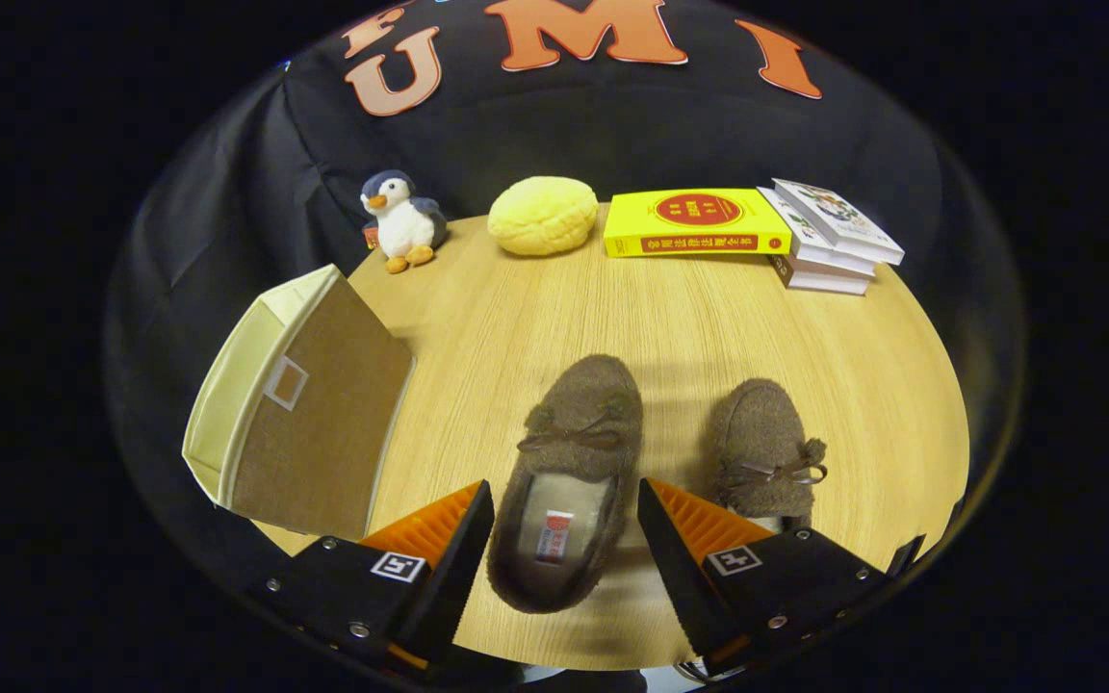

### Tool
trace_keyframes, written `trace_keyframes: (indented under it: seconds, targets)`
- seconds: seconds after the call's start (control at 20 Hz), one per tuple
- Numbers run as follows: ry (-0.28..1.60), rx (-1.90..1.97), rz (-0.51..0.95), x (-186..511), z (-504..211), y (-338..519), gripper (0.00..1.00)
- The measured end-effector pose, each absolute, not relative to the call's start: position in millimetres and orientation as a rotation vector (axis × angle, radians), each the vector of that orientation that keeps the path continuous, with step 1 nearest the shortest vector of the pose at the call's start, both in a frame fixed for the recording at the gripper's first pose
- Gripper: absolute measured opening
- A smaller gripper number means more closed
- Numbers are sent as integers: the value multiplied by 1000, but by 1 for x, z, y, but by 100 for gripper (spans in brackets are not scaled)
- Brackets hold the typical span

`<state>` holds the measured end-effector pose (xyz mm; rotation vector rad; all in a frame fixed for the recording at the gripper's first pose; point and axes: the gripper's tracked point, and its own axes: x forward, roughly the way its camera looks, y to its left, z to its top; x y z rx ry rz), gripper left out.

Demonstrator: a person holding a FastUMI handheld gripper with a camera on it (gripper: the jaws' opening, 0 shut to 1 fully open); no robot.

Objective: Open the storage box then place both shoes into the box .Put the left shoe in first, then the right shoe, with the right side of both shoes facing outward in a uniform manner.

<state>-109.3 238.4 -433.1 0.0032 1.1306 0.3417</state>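
Gripper point(566, 500) hangs above the round wooden table point(670, 318) with jaws spread wide, wider than the shoe beneath them. The heel end of the left slipper point(569, 481) lies in the gap between the two fingers; whether either finger touches its sides cannot be told, and nothing is gripped. This slipper is brown, fuzzy, moccasin style with a small bow on the vamp, toe pointing away from the fingers, pale lining and a sewn tag visible in the opening. The right slipper point(764, 448), same make, sits just beside it on the table, apart from it, its heel hidden behind the right-hand finger; its bow faces slightly outward. The storage box point(299, 409) stands off to the other side, beyond the left-hand finger, near the table's edge: fabric, brown front panel with a small label window, cream side panel, tilted in this view. Its opening cannot be made out from here. Further back, along the far edge of the table: a plush penguin point(403, 223), a round yellow cushion-like lump point(543, 215), a yellow book point(697, 223) lying flat, and a short stack of white books point(829, 241) touching it. Open tabletop between slippers and the far row.
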Motion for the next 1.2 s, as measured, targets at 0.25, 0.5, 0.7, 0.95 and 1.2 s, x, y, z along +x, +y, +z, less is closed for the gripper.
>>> trace_keyframes:
  seconds: [0.25,0.5,0.7,0.95,1.2]
  targets:
    - [1159,-39,281,-99,-471,225,81]
    - [1169,-36,230,-76,-501,221,58]
    - [1158,-19,225,-67,-507,229,41]
    - [1179,12,199,-67,-507,228,24]
    - [1201,103,137,-70,-491,227,3]
